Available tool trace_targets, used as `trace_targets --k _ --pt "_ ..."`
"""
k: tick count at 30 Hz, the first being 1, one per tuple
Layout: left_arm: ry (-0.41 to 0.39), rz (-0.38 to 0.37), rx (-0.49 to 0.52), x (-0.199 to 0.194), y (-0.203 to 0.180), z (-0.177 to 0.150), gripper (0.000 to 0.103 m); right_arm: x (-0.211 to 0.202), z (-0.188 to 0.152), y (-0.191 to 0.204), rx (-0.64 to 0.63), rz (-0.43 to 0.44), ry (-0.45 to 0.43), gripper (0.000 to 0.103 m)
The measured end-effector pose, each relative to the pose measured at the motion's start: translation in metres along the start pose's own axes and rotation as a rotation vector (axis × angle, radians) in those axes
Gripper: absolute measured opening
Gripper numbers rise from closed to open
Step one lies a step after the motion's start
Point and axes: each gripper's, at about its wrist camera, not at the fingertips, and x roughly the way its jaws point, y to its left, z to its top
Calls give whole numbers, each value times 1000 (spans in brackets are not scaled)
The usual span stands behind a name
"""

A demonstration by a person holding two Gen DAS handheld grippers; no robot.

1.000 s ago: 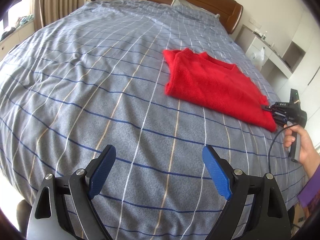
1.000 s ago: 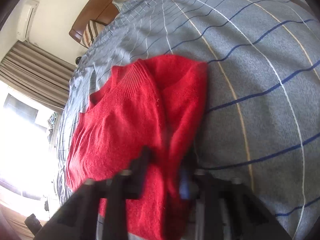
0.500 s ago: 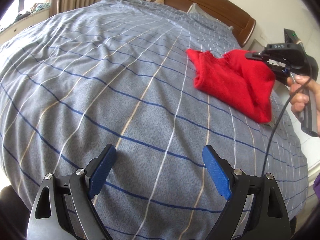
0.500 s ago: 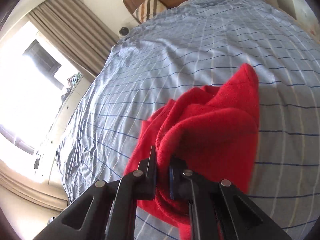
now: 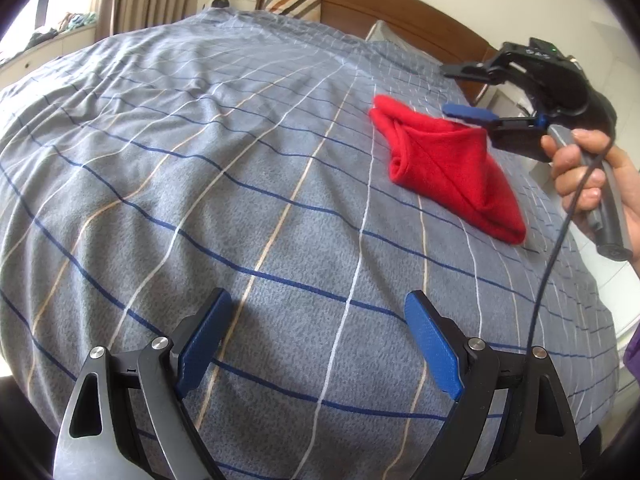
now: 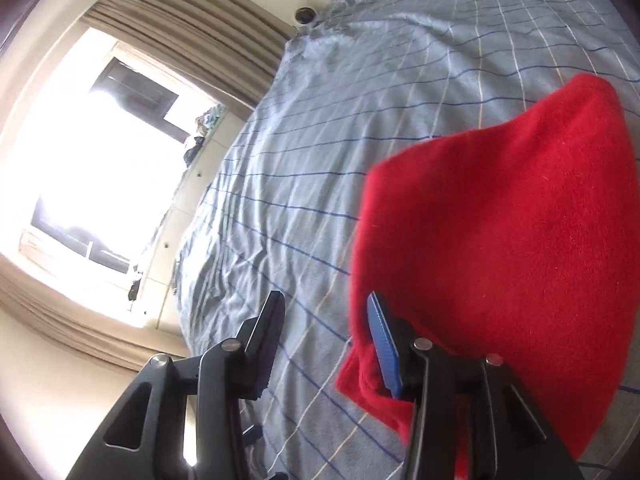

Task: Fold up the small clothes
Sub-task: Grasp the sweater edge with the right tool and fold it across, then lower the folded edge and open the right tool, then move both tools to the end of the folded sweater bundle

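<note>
On the checked bedspread (image 5: 240, 184): red sweater (image 5: 448, 168), doubled over (fold looks nearly done, tidying left), right gripper (image 5: 466, 90) parted and empty above it, left gripper (image 5: 316, 344) wide, idle.

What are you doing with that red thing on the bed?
Someone is folding a small red sweater on a bed with a grey checked cover, using a gripper tool in each hand. The right gripper is open just above the sweater, which lies folded over on the cover and looks let go, though one fold lies close against a finger. The left gripper is open too, holding nothing, over bare cover nearer the camera.
</note>
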Motion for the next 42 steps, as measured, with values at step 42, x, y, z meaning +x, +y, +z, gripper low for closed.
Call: trace_targets --k 42 --pt "27 183 105 -16 -22 25 95 -87 -173 -15 -272 -511 -76 59"
